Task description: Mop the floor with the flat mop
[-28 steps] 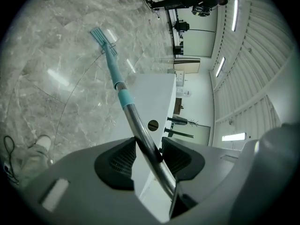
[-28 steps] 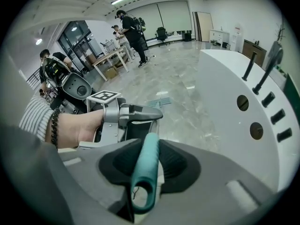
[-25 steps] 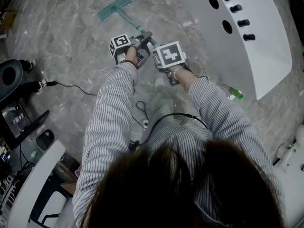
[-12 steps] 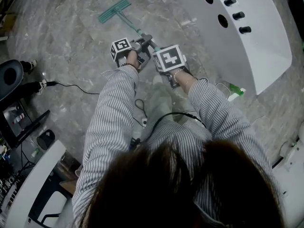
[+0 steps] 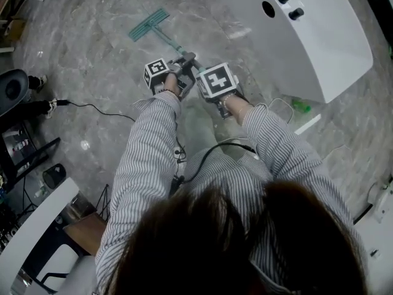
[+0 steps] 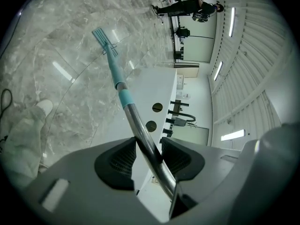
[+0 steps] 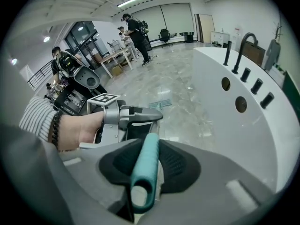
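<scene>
Clamped both tools onto the flat mop (image 5: 148, 24) here. Closed the left hand-held gripper (image 6: 149, 150) tight on the shiny metal part of the pole (image 6: 143, 131), a bit below the teal sleeve (image 6: 124, 97). Closed the right hand-held gripper (image 7: 149, 159) on the teal handle end (image 7: 144, 170), right behind the left one and pretty much side by side with it in the head view. Held the pole slanted down and away from the body, striped sleeves (image 5: 144, 158) stretched out in front. Rested the mop head (image 6: 104, 39) flat on the grey marble floor (image 5: 92, 54), well ahead of both hands and off to the left of the white sink counter (image 5: 325, 42). Spotted a green bottle (image 5: 301, 106) lying on the floor by the foot of that counter, plus a black cable (image 5: 92, 109) trailing across the floor on the left. Noticed a few people (image 7: 136, 32) standing far back in the room, too small to say more
</scene>
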Demonstrator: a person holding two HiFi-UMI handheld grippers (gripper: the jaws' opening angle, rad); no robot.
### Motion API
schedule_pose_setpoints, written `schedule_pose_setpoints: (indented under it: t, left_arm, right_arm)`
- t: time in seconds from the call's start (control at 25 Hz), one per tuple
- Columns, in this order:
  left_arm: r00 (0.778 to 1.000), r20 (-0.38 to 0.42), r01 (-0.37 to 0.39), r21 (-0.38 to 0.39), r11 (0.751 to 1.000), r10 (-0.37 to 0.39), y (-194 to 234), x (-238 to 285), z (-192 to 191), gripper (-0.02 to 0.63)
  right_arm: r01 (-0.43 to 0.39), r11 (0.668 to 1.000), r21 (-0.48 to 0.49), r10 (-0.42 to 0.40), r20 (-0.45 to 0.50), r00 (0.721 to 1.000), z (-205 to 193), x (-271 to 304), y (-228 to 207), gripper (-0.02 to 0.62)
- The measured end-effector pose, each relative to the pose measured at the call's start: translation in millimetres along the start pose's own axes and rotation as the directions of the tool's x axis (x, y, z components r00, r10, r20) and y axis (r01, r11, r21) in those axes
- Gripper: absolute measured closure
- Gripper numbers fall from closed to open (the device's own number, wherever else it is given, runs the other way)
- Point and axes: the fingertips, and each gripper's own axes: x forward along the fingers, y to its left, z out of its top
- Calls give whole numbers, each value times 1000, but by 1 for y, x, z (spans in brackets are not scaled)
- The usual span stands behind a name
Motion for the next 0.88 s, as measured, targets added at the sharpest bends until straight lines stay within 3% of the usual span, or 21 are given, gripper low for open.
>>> schedule_pose_setpoints:
  t: [0.32, 0.56, 0.72, 0.88]
  left_arm:
    - [1000, -16, 9, 19, 1000, -9, 51, 28, -166, 442]
    - [999, -32, -8, -39, 999, 6, 73, 33, -281, 449]
    - [999, -52, 6, -103, 995, -11, 77, 32, -350, 456]
    - [989, -122, 70, -149, 986, -88, 67, 43, -410, 459]
  right_arm:
    - [-9, 998, -58, 7, -28, 1000, -156, -63, -58, 482]
    - [-26, 996, -83, 16, -118, 993, -256, -117, -82, 482]
    - [-32, 997, -71, 23, -130, 991, -307, -160, -95, 482]
    - [-58, 997, -46, 52, -119, 992, -337, -205, -119, 482]
